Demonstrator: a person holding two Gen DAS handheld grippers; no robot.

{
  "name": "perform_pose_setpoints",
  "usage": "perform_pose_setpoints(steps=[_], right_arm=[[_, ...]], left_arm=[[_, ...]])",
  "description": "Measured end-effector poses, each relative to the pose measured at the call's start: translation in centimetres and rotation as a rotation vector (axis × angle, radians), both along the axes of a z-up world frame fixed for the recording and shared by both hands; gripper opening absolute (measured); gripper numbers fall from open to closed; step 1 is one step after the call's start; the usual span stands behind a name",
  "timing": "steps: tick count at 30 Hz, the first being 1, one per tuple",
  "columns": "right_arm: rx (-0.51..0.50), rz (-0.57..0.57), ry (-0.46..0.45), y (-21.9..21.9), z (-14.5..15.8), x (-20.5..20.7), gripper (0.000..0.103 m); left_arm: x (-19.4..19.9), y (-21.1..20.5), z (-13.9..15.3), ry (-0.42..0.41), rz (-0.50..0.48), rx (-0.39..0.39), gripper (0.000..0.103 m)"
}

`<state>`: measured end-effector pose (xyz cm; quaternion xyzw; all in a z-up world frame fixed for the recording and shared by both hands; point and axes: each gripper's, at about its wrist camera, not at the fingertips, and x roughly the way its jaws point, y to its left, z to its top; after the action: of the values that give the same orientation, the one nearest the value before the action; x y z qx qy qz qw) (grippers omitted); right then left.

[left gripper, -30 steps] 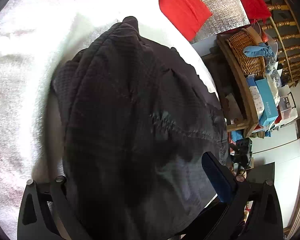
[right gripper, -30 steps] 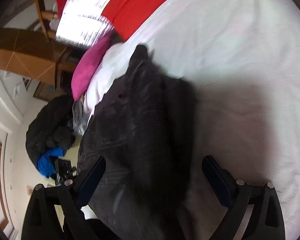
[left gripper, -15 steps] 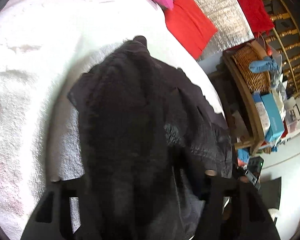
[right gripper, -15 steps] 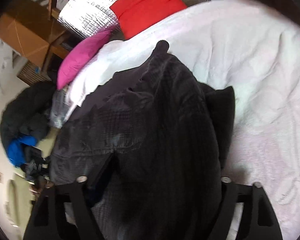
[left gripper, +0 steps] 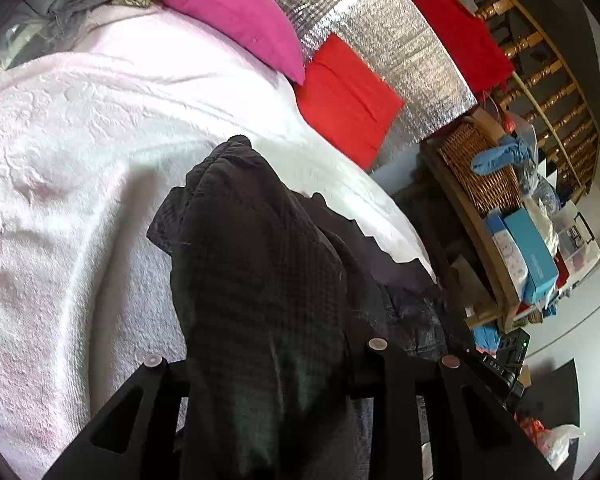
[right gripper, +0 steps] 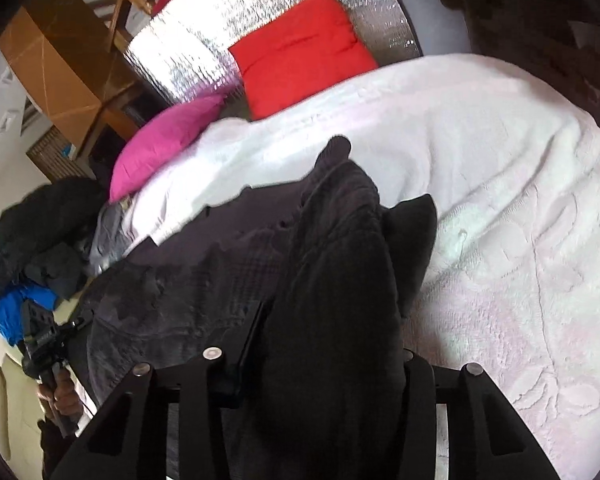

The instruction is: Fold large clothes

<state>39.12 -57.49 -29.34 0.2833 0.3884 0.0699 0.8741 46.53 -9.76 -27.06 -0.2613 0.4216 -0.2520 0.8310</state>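
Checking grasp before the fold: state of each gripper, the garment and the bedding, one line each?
left gripper: jaws just closed, shut on the dark garment
right gripper: jaws just closed, shut on the dark garment
dark garment: bunched, unfolded, near end gripped, far end on the bed
white bedspread: spread out, rumpled
pink pillow: lying at the head end

We see a matt black waffle-knit garment [left gripper: 260, 280], rough white terry bedspread [left gripper: 60, 200], crinkled shiny foil [left gripper: 380, 40], woven wicker basket [left gripper: 480, 168], matt plastic grippers.
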Motion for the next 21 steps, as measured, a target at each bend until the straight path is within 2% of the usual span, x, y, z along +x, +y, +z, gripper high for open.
perform_pose_setpoints(steps=[3, 6, 7, 9, 11, 13, 14, 16, 21], right_arm=[[-0.025, -0.013, 0.021, 0.0, -1.2, 0.9, 0.045], [0.006, -0.023, 0.061, -0.6, -2.9, 1.2, 0.045], [0.014, -0.020, 0.060, -0.8, -2.9, 1.0, 0.045], [0.022, -0.013, 0.065, -1.1, -2.9, 0.5, 0.046], [0.033, -0.019, 0.084, -1.2, -2.8, 0.1, 0.049], [0.051, -0.031, 0.101, -1.6, -2.5, -0.5, 0.059], [0.053, -0.040, 0.102, -1.7, -2.4, -0.9, 0.061], [0.049, -0.052, 0.087, -2.0, -1.6, -1.9, 0.072], [0.024, -0.032, 0.095, -2.4, -0.8, -4.2, 0.074]], left_arm=[[0.5, 0.4, -1.3, 0.044, 0.021, 0.061, 0.031], [1.3, 1.2, -3.7, 0.153, 0.045, 0.101, 0.046], [1.5, 1.4, -4.3, 0.185, 0.054, 0.113, 0.055], [1.6, 1.8, -4.8, 0.215, 0.063, 0.129, 0.064], [1.5, 2.0, -4.8, 0.231, 0.077, 0.151, 0.073], [1.2, 2.6, -4.7, 0.243, 0.087, 0.155, 0.074], [0.9, 2.9, -4.5, 0.245, 0.091, 0.157, 0.074], [0.0, 3.6, -3.9, 0.240, 0.106, 0.171, 0.074], [-2.1, 3.3, -2.3, 0.183, 0.104, 0.261, 0.081]])
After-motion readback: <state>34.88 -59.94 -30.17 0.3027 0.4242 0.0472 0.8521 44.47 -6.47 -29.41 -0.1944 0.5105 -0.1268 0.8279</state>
